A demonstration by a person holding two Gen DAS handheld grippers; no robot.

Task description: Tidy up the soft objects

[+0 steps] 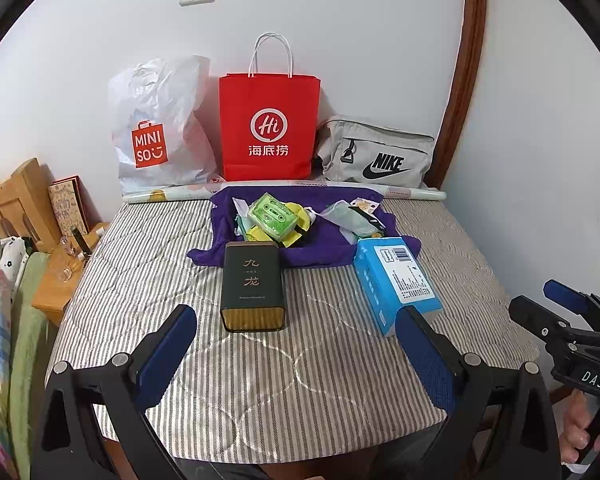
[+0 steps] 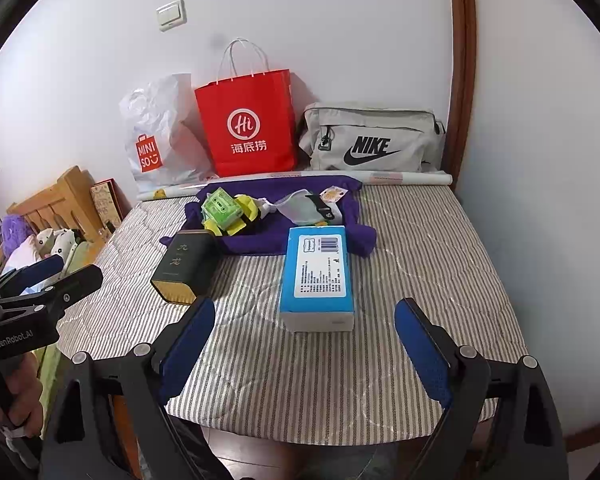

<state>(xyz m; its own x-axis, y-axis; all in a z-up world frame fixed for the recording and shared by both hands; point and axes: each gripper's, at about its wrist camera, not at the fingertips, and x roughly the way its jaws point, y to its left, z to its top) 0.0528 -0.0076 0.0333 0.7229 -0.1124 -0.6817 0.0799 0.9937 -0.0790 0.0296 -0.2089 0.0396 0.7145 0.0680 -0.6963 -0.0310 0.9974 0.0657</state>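
**Soft goods on striped table: both claws idle, nothing lifted**

Item 1. Purple cloth (image 1: 316,250), spread flat at the far middle of the table (image 1: 148,280), at 12 o'clock from both claws. On it lies a heap of small things: a green cassette-print pouch (image 1: 271,218), yellow pieces (image 1: 260,235) and a pale mask-like piece (image 1: 350,220).

Item 2. Dark tin (image 1: 253,286), lying at the cloth's near edge, at 12 o'clock from the left claw (image 1: 296,344).

Item 3. Blue box (image 2: 318,274), at 12 o'clock from the right claw (image 2: 305,338), its far end touching the cloth.

Item 4. Bags against the wall: white plastic bag (image 1: 160,128), red paper bag (image 1: 269,128), grey pouch (image 1: 376,152).

Claw state: both wide, empty, hovering over the near table edge.

Handling note (judgement): the step is likely a first reach for the soft heap. Pass between tin and box rather than over them; take limp pieces low, by a fold, one at a time, so that the cloth beneath is not dragged along.
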